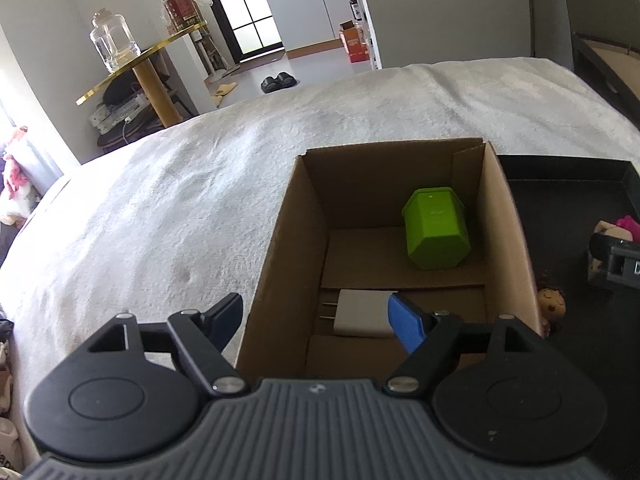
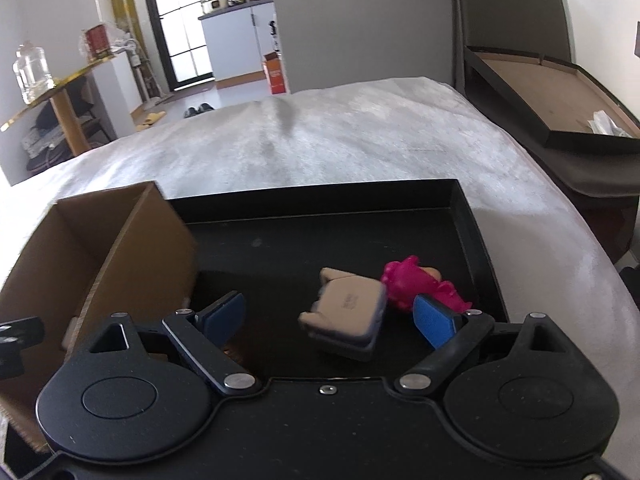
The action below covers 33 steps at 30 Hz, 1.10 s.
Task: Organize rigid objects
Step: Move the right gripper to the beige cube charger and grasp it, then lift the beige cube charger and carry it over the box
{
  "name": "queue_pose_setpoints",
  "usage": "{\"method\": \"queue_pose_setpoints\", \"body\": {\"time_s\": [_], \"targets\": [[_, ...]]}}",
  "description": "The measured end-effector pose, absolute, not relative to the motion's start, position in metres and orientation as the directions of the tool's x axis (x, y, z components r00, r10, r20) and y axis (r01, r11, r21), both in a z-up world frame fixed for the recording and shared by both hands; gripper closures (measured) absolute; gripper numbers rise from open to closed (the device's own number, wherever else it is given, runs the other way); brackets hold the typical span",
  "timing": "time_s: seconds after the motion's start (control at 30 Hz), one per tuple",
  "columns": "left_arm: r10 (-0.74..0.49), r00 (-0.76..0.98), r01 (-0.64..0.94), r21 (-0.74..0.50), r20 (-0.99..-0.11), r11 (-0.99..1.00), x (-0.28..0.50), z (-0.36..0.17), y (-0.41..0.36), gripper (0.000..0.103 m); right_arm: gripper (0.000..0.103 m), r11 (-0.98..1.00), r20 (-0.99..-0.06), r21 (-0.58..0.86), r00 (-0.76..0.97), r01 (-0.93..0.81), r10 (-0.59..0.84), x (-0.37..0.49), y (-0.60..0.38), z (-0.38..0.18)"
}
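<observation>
An open cardboard box (image 1: pixel 280 240) stands on the white bed cover and holds a green hexagonal container (image 1: pixel 436 232) and a white plug adapter (image 1: pixel 360 312). My left gripper (image 1: pixel 316 318) is open and empty above the box's near left wall. A black tray (image 2: pixel 460 208) lies right of the box (image 2: pixel 120 240). In it are a beige-and-grey block (image 2: pixel 346 320) and a pink toy figure (image 2: pixel 408 284). My right gripper (image 2: pixel 330 316) is open, its jaws either side of the block, apart from it. A small doll head (image 1: pixel 552 306) lies by the box.
A gold-edged side table (image 1: pixel 132 64) with a glass jar (image 1: pixel 112 40) stands beyond the bed at left. A dark bed frame with an open storage base (image 2: pixel 552 92) is at right. The other gripper (image 1: pixel 616 264) shows over the tray in the left wrist view.
</observation>
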<state>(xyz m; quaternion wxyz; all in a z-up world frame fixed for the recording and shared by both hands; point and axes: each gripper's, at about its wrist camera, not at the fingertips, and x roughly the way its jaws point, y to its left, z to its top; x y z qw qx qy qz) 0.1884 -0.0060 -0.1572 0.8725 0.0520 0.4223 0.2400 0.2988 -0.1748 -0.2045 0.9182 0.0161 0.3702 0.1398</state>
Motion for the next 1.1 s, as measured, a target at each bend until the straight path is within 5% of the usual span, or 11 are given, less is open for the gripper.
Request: {"method": "queue_pose_setpoints", "body": {"time_s": [0.23, 0.4, 1.1], "targets": [[0.482, 0.513, -0.378, 0.318, -0.710, 0.870, 0.194, -0.161, -0.008, 0.024, 0.018, 0.967, -0.701, 0.132, 0.669, -0.218, 0.247, 0.313, -0.178, -0.220], [0.490, 0.509, -0.372, 0.332, -0.708, 0.867, 0.197, -0.162, -0.010, 0.024, 0.057, 0.964, -0.736, 0.149, 0.625, -0.222, 0.258, 0.318, -0.181, -0.232], [0.494, 0.511, -0.373, 0.336, -0.703, 0.865, 0.194, -0.161, -0.012, 0.024, 0.056, 0.974, -0.794, 0.128, 0.569, -0.189, 0.215, 0.300, -0.198, -0.232]]}}
